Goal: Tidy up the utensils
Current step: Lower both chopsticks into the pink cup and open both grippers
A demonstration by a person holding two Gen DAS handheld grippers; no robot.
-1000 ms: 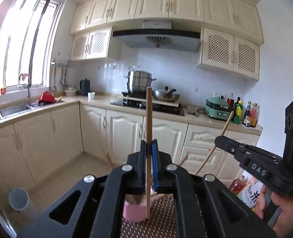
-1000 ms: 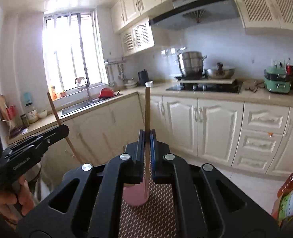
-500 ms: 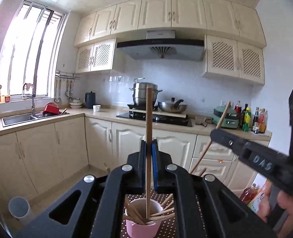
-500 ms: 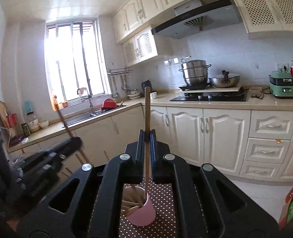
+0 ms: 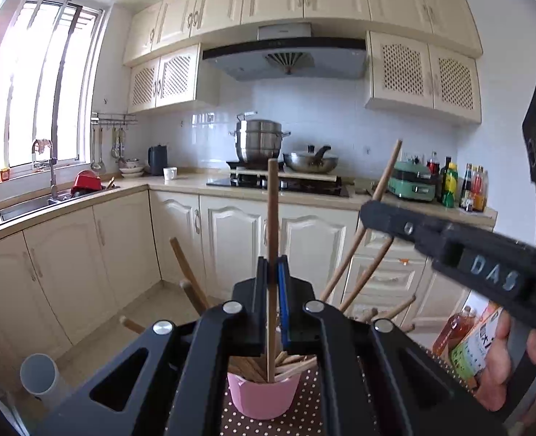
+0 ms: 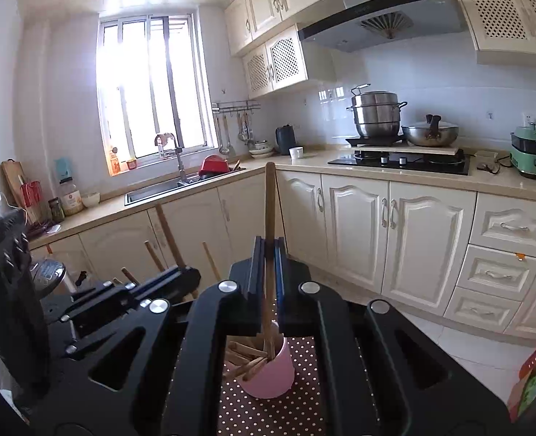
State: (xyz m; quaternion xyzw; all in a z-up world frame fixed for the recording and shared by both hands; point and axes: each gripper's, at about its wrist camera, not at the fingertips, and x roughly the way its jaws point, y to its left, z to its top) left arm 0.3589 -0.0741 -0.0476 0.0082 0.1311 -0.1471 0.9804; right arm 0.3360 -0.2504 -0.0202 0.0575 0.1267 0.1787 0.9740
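A pink cup with several wooden chopsticks fanned out in it stands on a brown polka-dot cloth. My left gripper is shut on one upright chopstick, whose lower end reaches into the cup. To its right, my right gripper holds another chopstick that slants down towards the cup. In the right wrist view, the right gripper is shut on its chopstick, the lower end inside the pink cup. The left gripper sits close on the left.
Cream cabinets and a counter run around the room, with a sink, a stove with pots and a green cooker. A grey pipe stands low left. A bottle and a printed package lie right of the cloth, beside a hand.
Both grippers have sunk and moved in over the pink cup with their chopsticks. The cup looks nearer, and the sticks' lower ends now reach into it.
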